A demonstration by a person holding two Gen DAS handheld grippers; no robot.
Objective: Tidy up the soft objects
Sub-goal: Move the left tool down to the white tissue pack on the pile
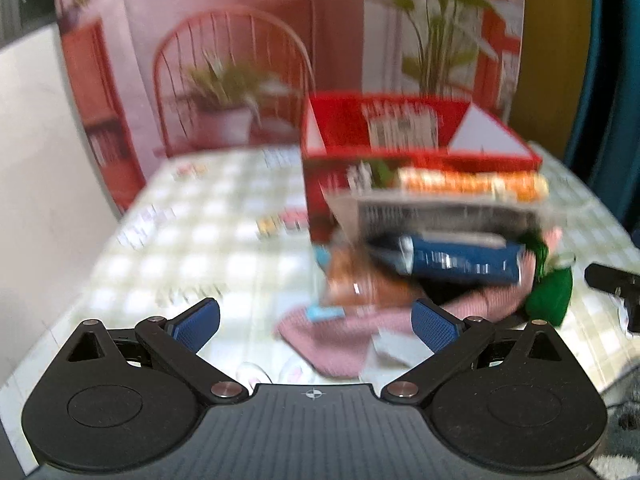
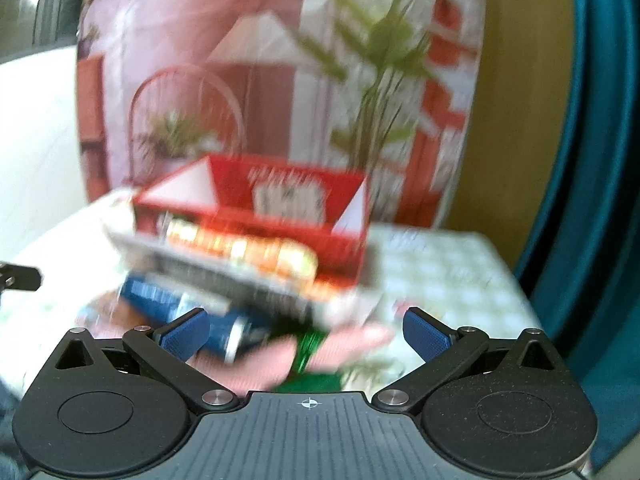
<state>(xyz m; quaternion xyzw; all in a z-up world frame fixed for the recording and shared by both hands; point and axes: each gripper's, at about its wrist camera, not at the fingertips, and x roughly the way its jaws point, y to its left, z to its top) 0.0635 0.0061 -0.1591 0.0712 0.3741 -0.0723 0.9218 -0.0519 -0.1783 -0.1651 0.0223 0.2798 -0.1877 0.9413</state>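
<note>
A pile of soft goods lies on the checked tablecloth in front of an open red box point(image 1: 420, 152). In the left wrist view I see a silver snack bag point(image 1: 440, 208), a dark blue packet point(image 1: 460, 260), an orange packet point(image 1: 360, 280), a pink knit cloth point(image 1: 332, 336) and a green pouch point(image 1: 550, 296). My left gripper point(image 1: 316, 324) is open and empty, just short of the pink cloth. My right gripper point(image 2: 306, 332) is open and empty, with the blue packet point(image 2: 180, 304), pink cloth point(image 2: 352, 340) and green pouch point(image 2: 310, 344) between its fingers. The red box point(image 2: 280, 208) stands behind. Both views are blurred.
The checked tablecloth point(image 1: 180, 240) spreads left of the pile. A printed backdrop with a chair and plants point(image 1: 240, 80) stands behind the table. The other gripper's black tip shows at the right edge of the left view point(image 1: 612, 280) and at the left edge of the right view point(image 2: 20, 278).
</note>
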